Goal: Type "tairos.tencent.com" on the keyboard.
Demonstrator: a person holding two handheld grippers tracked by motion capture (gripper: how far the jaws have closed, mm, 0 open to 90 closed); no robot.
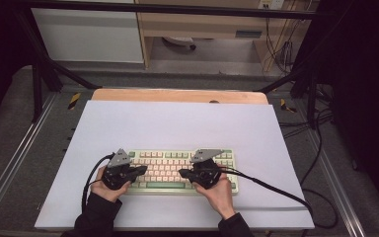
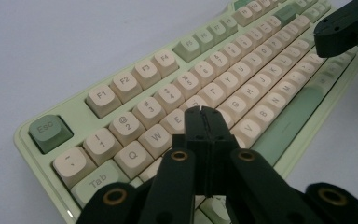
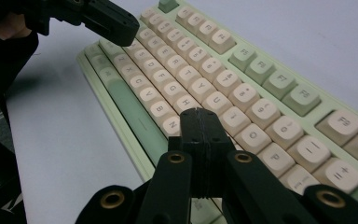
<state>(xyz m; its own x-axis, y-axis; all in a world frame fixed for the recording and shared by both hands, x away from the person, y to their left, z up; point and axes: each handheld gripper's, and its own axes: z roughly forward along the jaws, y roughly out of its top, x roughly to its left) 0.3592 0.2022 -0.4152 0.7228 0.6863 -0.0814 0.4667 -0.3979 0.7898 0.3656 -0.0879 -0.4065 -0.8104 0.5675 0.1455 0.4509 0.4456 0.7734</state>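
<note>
Keyboard [image 1: 177, 170] lies near the front edge of the white mat [image 1: 177, 123], long axis running left to right across the person. Left gripper [image 1: 140, 170] hangs over its left half, jaws shut on nothing, tips above the E–D keys [image 2: 186, 116]. Right gripper [image 1: 182, 173] hangs over the right half, jaws shut and empty, tips near the J–N keys [image 3: 172, 123]. Both tips point inward toward the keyboard's middle, about equally near; keys lie directly below.

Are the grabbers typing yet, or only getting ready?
Getting ready looks done: the keyboard lies on the white mat, and both the left gripper and right gripper are shut over its letter keys. Whether a key is pressed, I cannot tell.
</note>
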